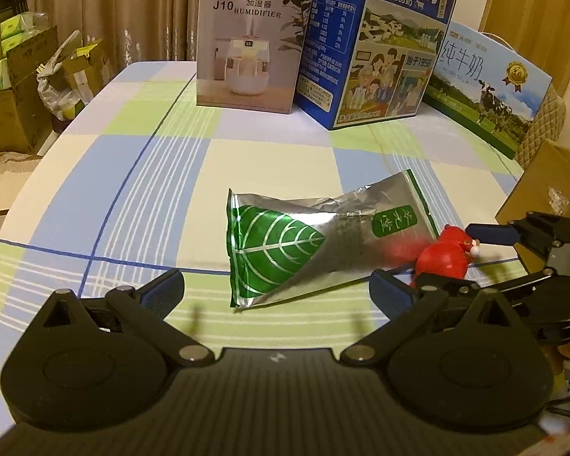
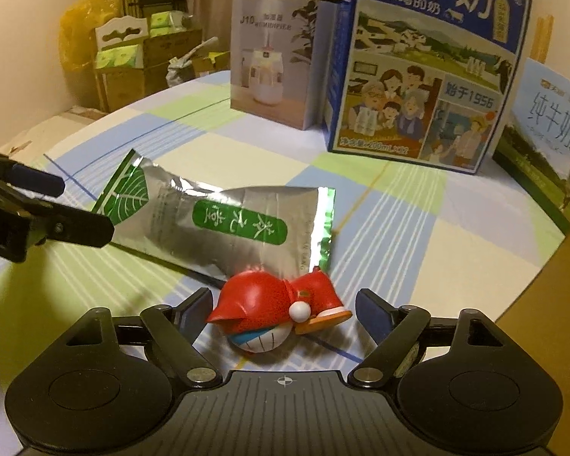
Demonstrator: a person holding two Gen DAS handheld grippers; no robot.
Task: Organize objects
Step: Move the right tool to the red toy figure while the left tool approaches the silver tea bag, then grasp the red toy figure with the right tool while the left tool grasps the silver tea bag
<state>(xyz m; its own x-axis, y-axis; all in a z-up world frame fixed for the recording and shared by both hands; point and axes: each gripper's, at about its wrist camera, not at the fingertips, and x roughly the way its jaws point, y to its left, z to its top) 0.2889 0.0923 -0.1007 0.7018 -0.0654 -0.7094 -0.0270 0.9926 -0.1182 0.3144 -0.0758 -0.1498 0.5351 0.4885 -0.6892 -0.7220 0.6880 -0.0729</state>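
Observation:
A silver and green foil pouch (image 1: 307, 243) lies flat on the checked tablecloth; it also shows in the right wrist view (image 2: 224, 220). A red toy figure (image 2: 277, 307) lies on its side just in front of the pouch, between the open jaws of my right gripper (image 2: 285, 307), which do not touch it. The toy also shows in the left wrist view (image 1: 446, 256), with the right gripper (image 1: 429, 254) around it. My left gripper (image 1: 277, 288) is open and empty, just short of the pouch's near corner.
A white humidifier box (image 1: 252, 41), a tall blue milk carton box (image 1: 376, 41) and a flatter milk box (image 1: 490, 87) stand along the table's far side. Cardboard boxes (image 1: 15, 87) are stacked on the floor at left. A brown box (image 1: 543, 190) sits at the right edge.

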